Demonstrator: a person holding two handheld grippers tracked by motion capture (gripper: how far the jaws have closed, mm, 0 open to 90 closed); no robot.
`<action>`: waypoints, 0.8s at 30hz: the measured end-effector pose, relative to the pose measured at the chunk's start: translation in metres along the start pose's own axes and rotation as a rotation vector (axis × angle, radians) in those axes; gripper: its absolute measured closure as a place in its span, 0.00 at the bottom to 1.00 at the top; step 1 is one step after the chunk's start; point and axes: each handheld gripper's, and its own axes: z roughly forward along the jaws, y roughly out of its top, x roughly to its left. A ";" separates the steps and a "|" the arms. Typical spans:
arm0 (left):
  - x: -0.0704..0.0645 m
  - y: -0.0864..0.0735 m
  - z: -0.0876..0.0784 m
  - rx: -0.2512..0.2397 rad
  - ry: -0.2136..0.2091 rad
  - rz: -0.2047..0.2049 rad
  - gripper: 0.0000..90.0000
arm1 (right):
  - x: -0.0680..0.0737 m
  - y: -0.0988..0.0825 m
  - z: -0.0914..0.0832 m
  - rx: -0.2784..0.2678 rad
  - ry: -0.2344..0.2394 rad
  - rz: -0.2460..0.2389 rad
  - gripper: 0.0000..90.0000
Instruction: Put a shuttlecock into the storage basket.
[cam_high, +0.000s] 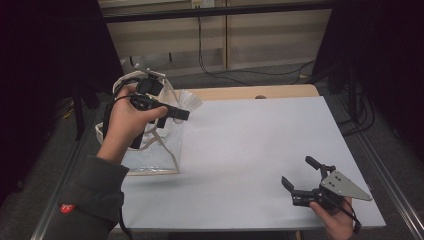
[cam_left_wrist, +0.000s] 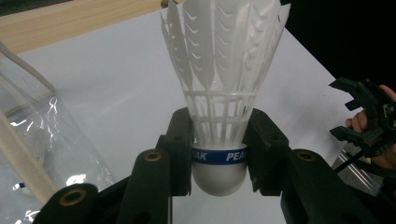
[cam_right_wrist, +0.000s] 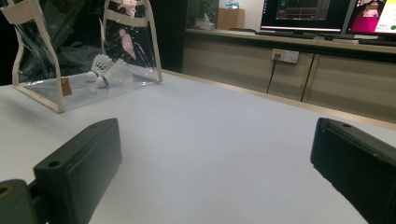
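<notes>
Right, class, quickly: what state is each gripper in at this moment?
Left gripper: shut on the shuttlecock, pads at its cork base.
Right gripper: open, nothing between the jaws, low over the table.

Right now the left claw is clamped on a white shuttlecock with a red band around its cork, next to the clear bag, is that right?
Not quite: the band is blue, not red. The left gripper view shows the left claw clamped on the white shuttlecock, with a blue printed band around its cork. The clear bag lies beside it, as you said.
</notes>
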 end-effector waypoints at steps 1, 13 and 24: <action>0.000 0.000 -0.001 0.002 0.000 0.000 0.72 | 0.000 0.000 0.000 0.000 -0.001 -0.001 0.02; 0.004 0.000 -0.009 -0.005 0.008 0.002 0.72 | 0.000 0.001 0.000 -0.001 -0.003 -0.003 0.02; 0.010 -0.001 -0.015 -0.005 0.016 -0.004 0.72 | 0.001 0.001 0.000 -0.003 -0.003 -0.006 0.02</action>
